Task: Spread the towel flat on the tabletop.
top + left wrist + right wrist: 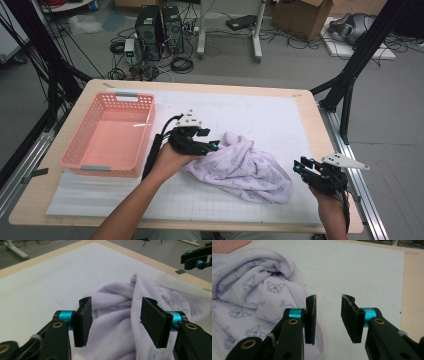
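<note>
A crumpled pale lilac towel (245,167) with small cartoon prints lies in the middle of the white mat (260,112). My left gripper (212,145) is at the towel's left edge and stands open, its jaws on either side of a raised fold of towel (117,315) without pinching it. My right gripper (299,166) hovers open just off the towel's right edge, over bare mat. In the right gripper view the towel (249,290) lies to the left of the open right gripper (328,315), its hem passing under the left jaw.
A pink plastic basket (110,135) stands empty at the mat's left side. The wooden table edge (330,145) runs close to the right gripper. Beyond the table are computer towers (159,30), cables and black frame legs.
</note>
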{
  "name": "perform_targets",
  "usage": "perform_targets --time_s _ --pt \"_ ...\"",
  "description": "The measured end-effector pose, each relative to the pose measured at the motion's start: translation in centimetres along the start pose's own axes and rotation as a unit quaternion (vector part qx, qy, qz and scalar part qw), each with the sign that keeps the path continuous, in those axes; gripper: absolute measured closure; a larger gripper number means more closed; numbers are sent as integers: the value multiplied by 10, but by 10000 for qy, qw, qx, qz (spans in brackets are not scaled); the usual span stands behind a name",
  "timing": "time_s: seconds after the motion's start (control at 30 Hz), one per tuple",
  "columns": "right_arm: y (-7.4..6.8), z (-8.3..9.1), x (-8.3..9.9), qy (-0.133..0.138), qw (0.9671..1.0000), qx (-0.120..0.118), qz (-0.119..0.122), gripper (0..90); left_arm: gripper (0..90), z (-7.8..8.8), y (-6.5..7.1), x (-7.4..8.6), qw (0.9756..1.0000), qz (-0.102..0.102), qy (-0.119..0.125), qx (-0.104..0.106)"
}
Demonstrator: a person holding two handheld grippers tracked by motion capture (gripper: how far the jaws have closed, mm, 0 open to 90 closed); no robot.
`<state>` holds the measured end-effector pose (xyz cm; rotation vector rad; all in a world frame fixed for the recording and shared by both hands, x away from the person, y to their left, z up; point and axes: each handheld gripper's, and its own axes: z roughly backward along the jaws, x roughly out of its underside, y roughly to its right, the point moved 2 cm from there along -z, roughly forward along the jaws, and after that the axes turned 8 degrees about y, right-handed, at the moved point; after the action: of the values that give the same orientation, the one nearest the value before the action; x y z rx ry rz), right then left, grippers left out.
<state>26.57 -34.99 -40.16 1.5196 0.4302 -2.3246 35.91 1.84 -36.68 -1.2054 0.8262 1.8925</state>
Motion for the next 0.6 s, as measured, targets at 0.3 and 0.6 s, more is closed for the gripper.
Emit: perform_targets --time_s 0.3,0.6 --pt "3 -7 11 -78 9999 35 -92 604 366 -69 31 -7 9975 -60 -533 461" --pt "3 -7 15 -115 9999 -16 -78 598 702 -90 31 8 9948 -128 -940 373"
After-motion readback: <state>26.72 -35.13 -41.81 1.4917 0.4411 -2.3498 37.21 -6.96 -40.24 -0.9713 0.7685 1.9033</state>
